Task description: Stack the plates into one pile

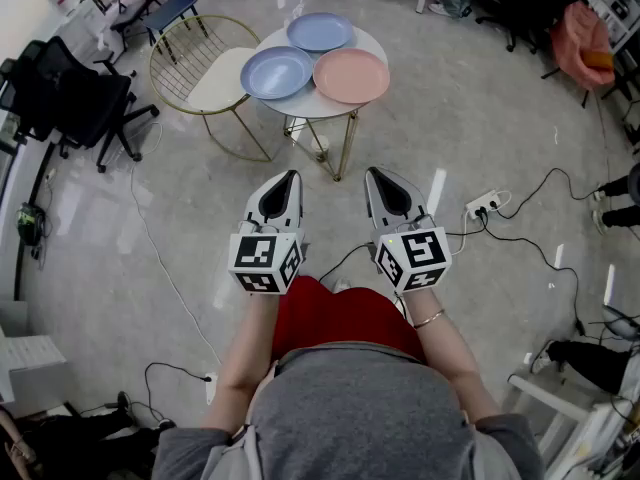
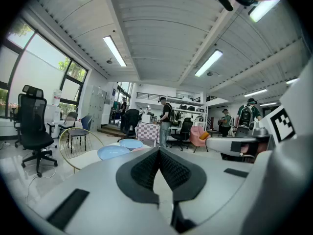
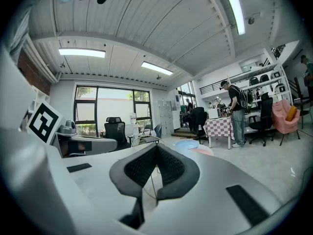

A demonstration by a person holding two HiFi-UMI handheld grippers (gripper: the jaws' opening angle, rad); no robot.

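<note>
before any plate is lifted: both tongs clenched and empty, well short of the worktop

while the three plates lie singly on the small round worktop (image 1: 303, 107), no stacking has begun. the far blue plate (image 1: 320, 31), the near blue plate (image 1: 277, 72) and the pink plate (image 1: 351, 75) sit side by side with their rims close, none resting on another. the left tongs (image 1: 289, 177) and right tongs (image 1: 373, 174) hover in front of the person's body, well apart from the worktop, each clenched on nothing, as both gripper views show. i judge the step in hand to be the approach. next, the person would need to step closer, release one pair of tongs and bring it level to a rim, probably the pink plate's, which is nearest the right tongs. a wire chair (image 1: 214, 80) stands just beside the worktop's left.
</note>
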